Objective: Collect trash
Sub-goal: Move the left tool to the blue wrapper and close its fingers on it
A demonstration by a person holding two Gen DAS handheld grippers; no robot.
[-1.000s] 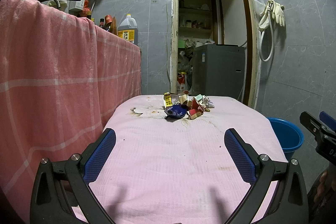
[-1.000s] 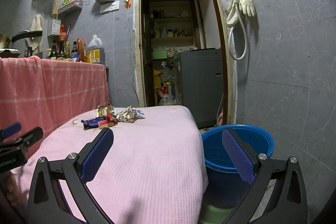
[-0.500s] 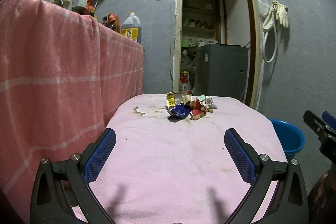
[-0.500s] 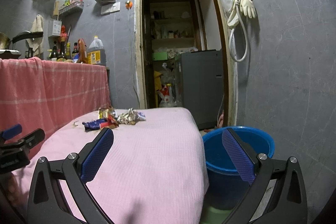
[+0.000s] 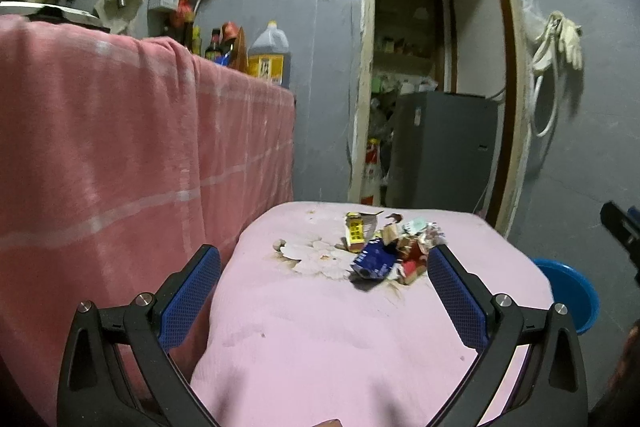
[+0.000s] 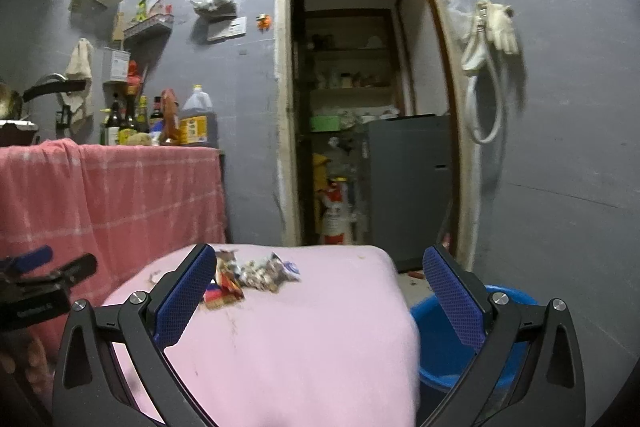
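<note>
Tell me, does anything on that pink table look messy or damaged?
Yes. A heap of crumpled wrappers litters the far end of the pink tablecloth, and beside it the cloth shows brown stains, perhaps scorched.

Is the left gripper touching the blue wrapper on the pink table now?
Apart. In the left wrist view the open left gripper shows bare pink cloth between its fingers and the blue wrapper.

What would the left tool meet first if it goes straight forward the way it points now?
Probably the trash pile on the pink cloth. The open left tool points at it, nothing between; depth is uncertain.
</note>
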